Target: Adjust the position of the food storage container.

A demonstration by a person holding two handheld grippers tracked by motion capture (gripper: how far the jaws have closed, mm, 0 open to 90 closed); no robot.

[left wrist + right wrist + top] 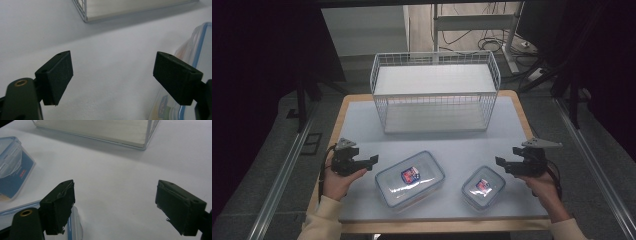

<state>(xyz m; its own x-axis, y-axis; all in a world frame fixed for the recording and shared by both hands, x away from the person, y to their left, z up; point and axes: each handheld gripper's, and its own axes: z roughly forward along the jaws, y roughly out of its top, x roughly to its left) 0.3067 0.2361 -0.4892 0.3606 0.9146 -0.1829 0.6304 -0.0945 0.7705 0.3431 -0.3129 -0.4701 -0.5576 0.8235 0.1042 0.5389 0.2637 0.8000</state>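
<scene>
Two clear lidded containers sit toward the near edge of the table [362,125]: the large container [410,179] near the middle and the small container [483,187] toward the near right corner. Each lid carries a blue and red label, its writing too small to read. One white wire basket [435,92] stands at the far edge. The left tongs [371,162] and right tongs [501,162] are both spread wide, holding nothing, over bare table beside the containers.
</scene>
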